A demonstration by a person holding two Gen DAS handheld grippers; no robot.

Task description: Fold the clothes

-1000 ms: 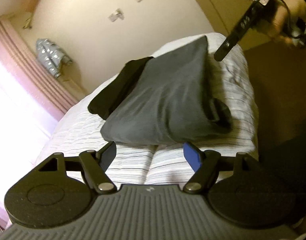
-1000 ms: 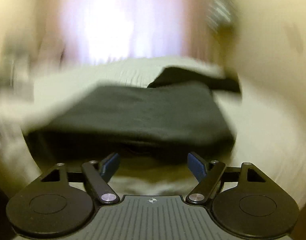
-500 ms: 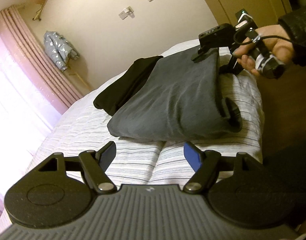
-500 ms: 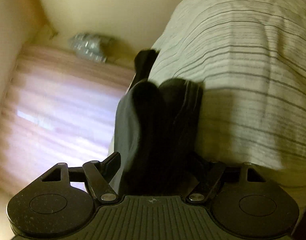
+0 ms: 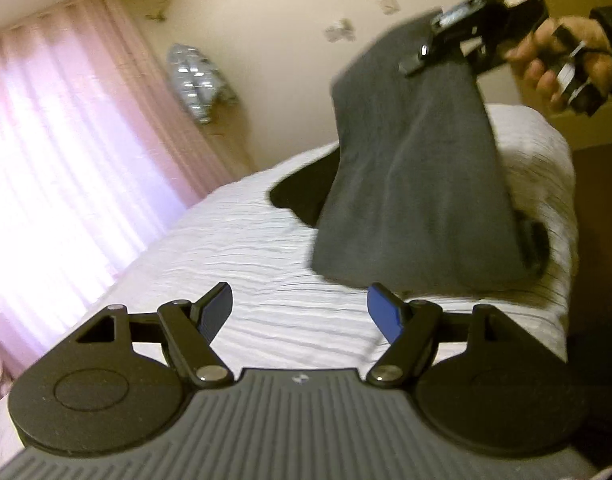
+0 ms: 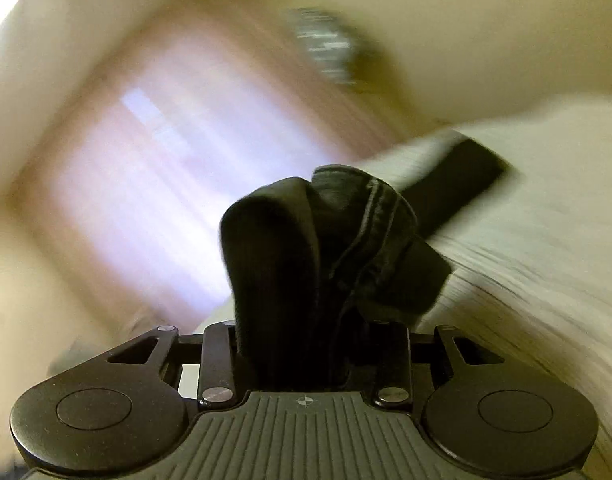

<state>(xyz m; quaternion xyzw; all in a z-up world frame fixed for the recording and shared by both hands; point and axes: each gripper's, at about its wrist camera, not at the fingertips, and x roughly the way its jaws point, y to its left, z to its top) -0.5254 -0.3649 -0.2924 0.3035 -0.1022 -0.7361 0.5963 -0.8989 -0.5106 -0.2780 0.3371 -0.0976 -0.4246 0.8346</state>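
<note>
1. The right gripper was closing its jaws on a bunched edge of the grey garment, lifting that end so the cloth hung down to the bed.
2. The left gripper stood released, nothing between its pads, the garment just ahead, probably ready to take the lower edge.
3. A black garment lay beyond.

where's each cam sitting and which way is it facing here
Left wrist: sits on the left gripper, looking across the striped bed toward the pink curtain; shows its own open fingers, plus the right gripper and hand.
Right wrist: sits on the right gripper, facing the curtain, blurred; its jaws are closing on bunched grey garment.
Shared: grey garment, black garment, bed, curtain.
</note>
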